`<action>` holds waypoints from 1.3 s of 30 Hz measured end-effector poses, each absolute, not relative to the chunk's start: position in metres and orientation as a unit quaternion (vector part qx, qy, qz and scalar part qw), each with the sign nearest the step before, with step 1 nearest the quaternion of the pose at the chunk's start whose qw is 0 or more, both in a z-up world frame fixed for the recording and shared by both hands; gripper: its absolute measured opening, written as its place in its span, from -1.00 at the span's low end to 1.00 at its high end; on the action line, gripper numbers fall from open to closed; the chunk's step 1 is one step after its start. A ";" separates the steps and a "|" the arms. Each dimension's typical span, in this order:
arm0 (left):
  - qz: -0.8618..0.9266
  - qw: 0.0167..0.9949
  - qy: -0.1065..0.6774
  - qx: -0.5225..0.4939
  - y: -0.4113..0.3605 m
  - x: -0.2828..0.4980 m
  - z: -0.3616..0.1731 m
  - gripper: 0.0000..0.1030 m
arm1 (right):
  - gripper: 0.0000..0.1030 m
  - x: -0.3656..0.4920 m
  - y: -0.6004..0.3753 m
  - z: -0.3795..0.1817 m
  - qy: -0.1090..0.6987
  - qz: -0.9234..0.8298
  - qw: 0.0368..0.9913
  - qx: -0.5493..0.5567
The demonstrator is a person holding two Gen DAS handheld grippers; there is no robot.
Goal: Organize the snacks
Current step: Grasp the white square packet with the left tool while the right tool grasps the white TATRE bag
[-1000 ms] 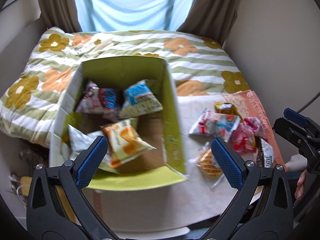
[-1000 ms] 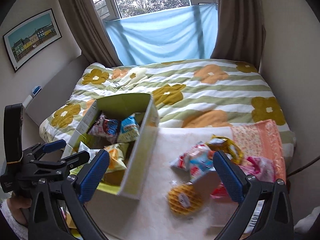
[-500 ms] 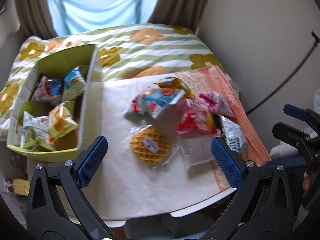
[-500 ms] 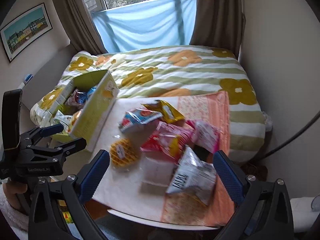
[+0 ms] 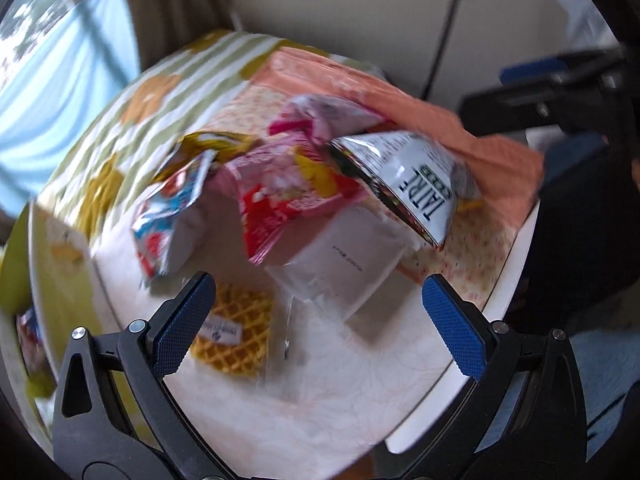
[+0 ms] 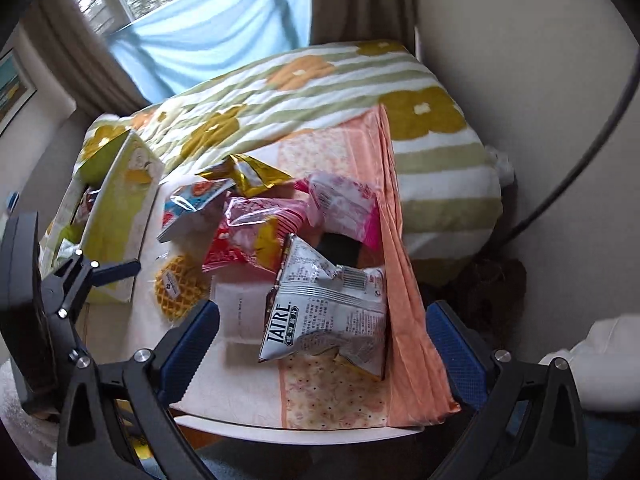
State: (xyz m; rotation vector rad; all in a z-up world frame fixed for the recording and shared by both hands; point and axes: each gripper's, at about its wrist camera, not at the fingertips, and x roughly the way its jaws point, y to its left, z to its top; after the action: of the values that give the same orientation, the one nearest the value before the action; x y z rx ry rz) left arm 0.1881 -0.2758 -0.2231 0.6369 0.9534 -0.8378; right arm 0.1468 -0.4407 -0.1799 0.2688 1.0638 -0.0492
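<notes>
Here, both our grippers hang over the snack pile with jaws spread wide and nothing held; the left gripper (image 5: 316,316) sits low above the waffle packet (image 5: 234,330) and the clear flat packet (image 5: 344,268), while the right gripper (image 6: 322,340) frames the silver crisp bag (image 6: 328,316); the box (image 6: 116,216) that already takes some snacks stands at the left end of the table (image 6: 320,432), just beside the heap. The loose packets overlap: the red packet (image 6: 248,246) lies on the clear flat one and against the crisp bag, the pink packet (image 6: 346,210) and the gold packet (image 6: 250,174) crowd behind, and the blue-and-white packet (image 6: 192,210) leans toward the box. We judge the main risk to be a snagged neighbour; closing on one bag may pinch or drag another, and puffed bags may slip from the pads or burst if squeezed hard. The crisp bag rests near the table's front edge and on the orange cloth (image 6: 400,280), which drapes over the right side; a tug on either could send snacks to the floor. Open room lies on the bare white patch in front of the waffle; the box wall limits a low sweep leftward, so we expect to lift before crossing.
</notes>
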 end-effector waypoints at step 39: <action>-0.494 0.653 0.464 0.339 -0.310 0.223 -0.312 0.30 | 0.97 0.168 -0.456 -0.245 0.540 -0.050 0.807 0.234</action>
State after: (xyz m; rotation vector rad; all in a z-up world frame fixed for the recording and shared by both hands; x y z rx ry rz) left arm 0.2226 -0.3097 -0.3115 0.7685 1.0527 -1.1198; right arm 0.1683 -0.4562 -0.2455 0.5007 1.1555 -0.1059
